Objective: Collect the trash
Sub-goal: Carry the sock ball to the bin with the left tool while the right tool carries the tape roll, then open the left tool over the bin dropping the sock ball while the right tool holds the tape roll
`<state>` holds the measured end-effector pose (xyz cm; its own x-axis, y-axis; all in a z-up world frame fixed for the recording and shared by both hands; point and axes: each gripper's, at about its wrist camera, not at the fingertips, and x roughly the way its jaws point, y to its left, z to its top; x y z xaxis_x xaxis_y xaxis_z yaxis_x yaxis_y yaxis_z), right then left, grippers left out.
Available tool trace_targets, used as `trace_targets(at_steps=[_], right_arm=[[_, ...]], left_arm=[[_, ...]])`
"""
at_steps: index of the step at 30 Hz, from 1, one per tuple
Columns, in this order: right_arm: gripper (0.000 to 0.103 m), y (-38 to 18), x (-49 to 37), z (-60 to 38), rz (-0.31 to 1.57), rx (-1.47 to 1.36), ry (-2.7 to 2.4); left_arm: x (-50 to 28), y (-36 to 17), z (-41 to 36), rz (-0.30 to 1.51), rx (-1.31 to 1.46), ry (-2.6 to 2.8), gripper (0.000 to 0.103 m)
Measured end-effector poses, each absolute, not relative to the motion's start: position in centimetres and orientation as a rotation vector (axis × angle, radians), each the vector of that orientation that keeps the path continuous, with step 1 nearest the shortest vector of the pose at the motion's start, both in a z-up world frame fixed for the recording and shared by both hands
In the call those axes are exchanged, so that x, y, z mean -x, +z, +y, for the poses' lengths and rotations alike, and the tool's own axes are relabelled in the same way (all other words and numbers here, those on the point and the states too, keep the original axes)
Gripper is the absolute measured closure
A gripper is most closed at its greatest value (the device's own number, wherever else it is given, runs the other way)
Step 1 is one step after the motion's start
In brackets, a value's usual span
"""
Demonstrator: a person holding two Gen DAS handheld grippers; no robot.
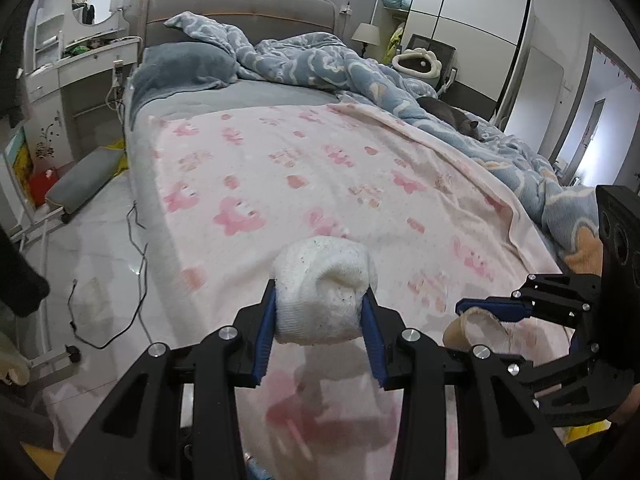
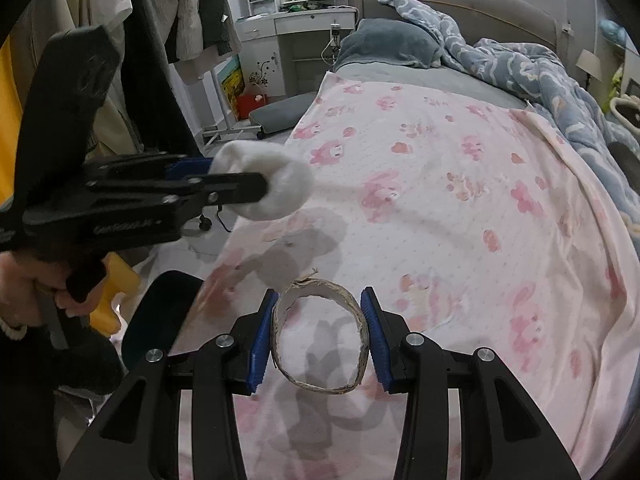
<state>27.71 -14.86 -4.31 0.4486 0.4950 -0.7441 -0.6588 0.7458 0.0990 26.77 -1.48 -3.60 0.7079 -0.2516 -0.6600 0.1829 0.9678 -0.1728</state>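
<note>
My left gripper is shut on a white rolled sock and holds it above the pink bed sheet. The sock also shows in the right wrist view, held by the left gripper at the left. My right gripper is shut on a cardboard tube ring, seen end-on and squeezed oval between the blue pads. In the left wrist view the right gripper is at the lower right with the tan ring in it.
A blue quilt is bunched along the bed's right side, with a dark cat lying on it. A vanity desk, a grey cushion and black cables are on the left floor side. Clothes hang at the left.
</note>
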Motion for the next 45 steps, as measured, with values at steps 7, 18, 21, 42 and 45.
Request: trace_targets(at_steps=[7, 18, 21, 42, 45], right_arm=[[0.06, -4.7, -25.5, -13.0, 0.855, 0.174, 0.677], [0.06, -5.1, -22.8, -9.4, 0.863, 0.075, 0.59], [0.06, -5.1, -22.0, -8.0, 0.855, 0.077, 0.604], [0.06, -6.1, -18.5, -1.3, 0.851, 0.091, 0.682], [0.06, -6.2, -18.3, -0.7, 0.854, 0.09, 0.688]], left_arm=[[-22.6, -4.2, 0.8, 0.746, 0.091, -0.218, 0.061], [-17.9, -6.1, 4.9, 0.788, 0.088, -0.169, 0.061], [-17.0, -7.0, 6.2, 0.815, 0.095, -0.156, 0.061], [-13.9, -16.2, 11.5, 1.074, 0.096, -0.086, 0.06], [-13.5, -17.5, 12.0, 1.118, 0.096, -0.076, 0.06]])
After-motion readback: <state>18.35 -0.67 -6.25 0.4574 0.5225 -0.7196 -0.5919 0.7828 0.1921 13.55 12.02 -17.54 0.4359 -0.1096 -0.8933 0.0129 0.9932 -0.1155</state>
